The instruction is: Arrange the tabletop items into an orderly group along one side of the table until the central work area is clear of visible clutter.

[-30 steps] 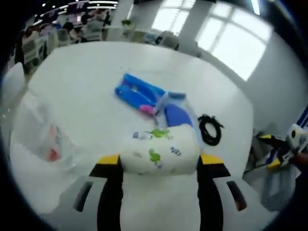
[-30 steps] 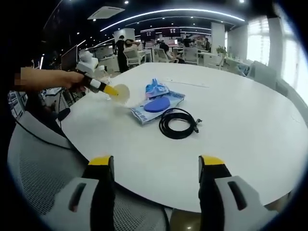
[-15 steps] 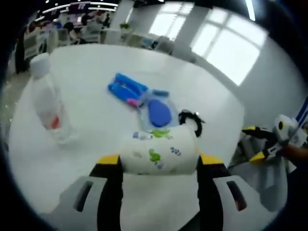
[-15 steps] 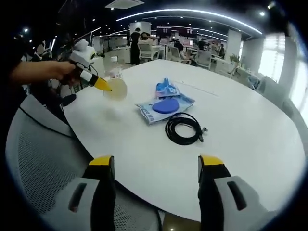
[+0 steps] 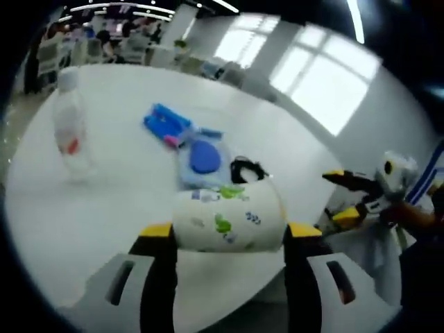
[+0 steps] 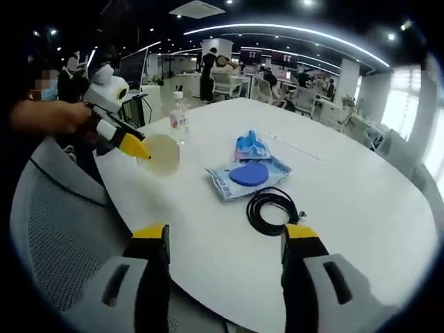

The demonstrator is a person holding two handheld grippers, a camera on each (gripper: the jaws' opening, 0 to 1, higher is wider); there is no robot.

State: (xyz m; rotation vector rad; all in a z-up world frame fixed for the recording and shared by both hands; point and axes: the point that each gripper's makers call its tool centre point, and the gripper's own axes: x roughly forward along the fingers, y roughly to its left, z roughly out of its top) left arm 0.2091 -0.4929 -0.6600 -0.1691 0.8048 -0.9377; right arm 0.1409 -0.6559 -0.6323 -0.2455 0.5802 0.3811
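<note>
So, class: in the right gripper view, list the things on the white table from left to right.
Pale roll held in the left claw → water bottle → blue pouch → black cable coil.

This is an open-plan office: rows of desks [image 6: 277, 80] with monitors [image 6: 284, 59] and people seated at them fill the background, long ceiling light strips [image 6: 277, 29] curve overhead, tall windows [image 5: 326, 90] brighten one wall, and a mesh office chair [image 6: 62, 229] sits by the round white table [image 6: 361, 201].
</note>
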